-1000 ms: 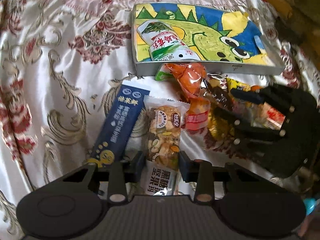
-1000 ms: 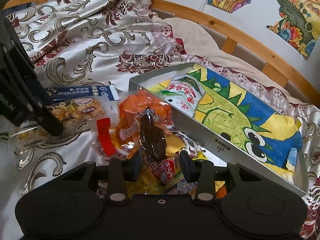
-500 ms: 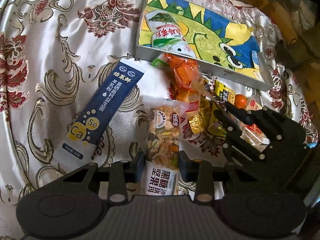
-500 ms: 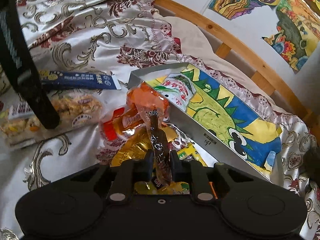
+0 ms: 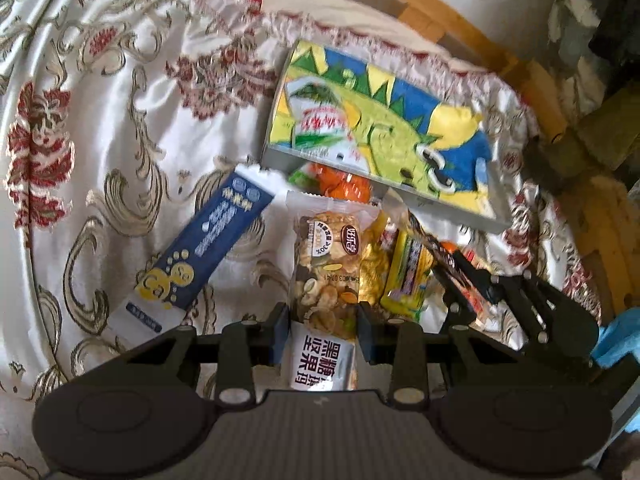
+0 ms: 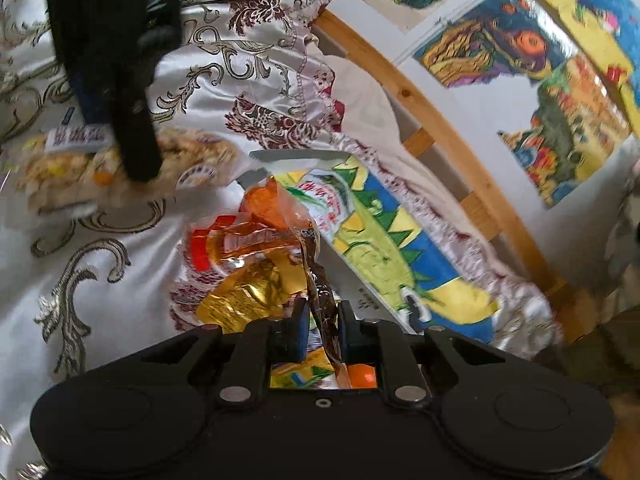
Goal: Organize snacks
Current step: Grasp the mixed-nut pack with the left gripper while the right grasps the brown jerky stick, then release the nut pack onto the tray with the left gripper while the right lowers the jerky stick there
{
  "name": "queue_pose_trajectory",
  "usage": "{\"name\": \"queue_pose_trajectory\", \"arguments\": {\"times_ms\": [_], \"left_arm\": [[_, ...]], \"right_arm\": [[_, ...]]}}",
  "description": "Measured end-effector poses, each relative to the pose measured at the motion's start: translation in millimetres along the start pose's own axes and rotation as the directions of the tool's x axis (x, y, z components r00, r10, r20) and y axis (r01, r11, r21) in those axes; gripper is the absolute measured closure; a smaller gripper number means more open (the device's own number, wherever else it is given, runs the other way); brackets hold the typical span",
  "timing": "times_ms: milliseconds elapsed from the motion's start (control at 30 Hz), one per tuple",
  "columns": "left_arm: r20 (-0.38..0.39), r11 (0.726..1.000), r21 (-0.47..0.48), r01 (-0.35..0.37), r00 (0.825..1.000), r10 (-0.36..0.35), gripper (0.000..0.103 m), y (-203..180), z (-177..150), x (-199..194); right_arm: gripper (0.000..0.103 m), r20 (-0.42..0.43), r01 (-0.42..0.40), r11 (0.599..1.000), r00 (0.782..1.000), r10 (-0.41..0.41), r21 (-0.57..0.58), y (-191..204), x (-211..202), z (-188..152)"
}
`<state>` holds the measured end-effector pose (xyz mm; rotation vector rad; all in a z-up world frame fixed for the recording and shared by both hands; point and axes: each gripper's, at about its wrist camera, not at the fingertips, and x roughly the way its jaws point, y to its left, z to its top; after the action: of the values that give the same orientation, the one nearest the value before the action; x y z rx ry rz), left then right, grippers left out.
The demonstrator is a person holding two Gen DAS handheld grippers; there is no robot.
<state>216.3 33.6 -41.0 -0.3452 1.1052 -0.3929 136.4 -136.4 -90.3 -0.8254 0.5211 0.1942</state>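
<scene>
My left gripper [image 5: 323,320] is shut on a clear nut-bar packet [image 5: 329,276], held a little above the bedspread. My right gripper [image 6: 323,322] is shut on a dark brown snack packet [image 6: 322,300] that stands up between its pads; in the left wrist view it shows at the right [image 5: 460,280]. A grey tray with a dinosaur picture [image 5: 384,132] lies further back with a green-and-white packet [image 5: 320,120] in it. The tray [image 6: 384,248] also shows ahead of my right gripper. Orange packets [image 6: 264,216], a gold wrapper [image 6: 248,296] and a yellow packet [image 5: 408,276] lie in a heap beside the tray.
A long blue sachet [image 5: 208,248] lies on the patterned satin bedspread [image 5: 100,120] left of the nut bar. A wooden bed rail [image 6: 436,128] runs behind the tray, under a wall with colourful pictures [image 6: 500,44]. A blue object [image 5: 616,340] sits at the far right.
The right gripper closed on the dark brown packet and lifted it upright out of the heap. The left gripper rose with the nut bar and rolled, so the tray now sits more ahead.
</scene>
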Motion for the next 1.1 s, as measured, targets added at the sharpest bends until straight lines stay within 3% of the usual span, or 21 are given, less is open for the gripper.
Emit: {"name": "queue_pose_trajectory", "arguments": {"times_ms": [233,433,633,800,1100], "left_arm": [[0.073,0.997,-0.022,0.077,0.995,-0.075,0.064,1,9,-8],[0.147,0.995,-0.024,0.099,0.985,-0.095,0.064,-4,22,-3],[0.244,0.988,-0.062,0.142,0.962,-0.123,0.064,-16,68,14],[0.309,0.979,-0.052,0.199,0.935,-0.173,0.064,-36,105,41],[0.311,0.965,-0.078,0.252,0.925,-0.217,0.064,-37,131,117]], "right_arm": [[0.088,0.054,0.099,0.995,0.994,-0.1,0.025,-12,-7,3],[0.088,0.081,0.142,0.987,0.986,-0.148,0.077,-22,-5,5],[0.088,0.1,0.191,0.977,0.975,-0.2,0.097,-30,2,9],[0.088,0.072,0.226,0.963,0.968,-0.239,0.149,-46,19,5],[0.088,-0.034,0.22,0.934,0.975,-0.219,0.282,-85,93,4]]}}
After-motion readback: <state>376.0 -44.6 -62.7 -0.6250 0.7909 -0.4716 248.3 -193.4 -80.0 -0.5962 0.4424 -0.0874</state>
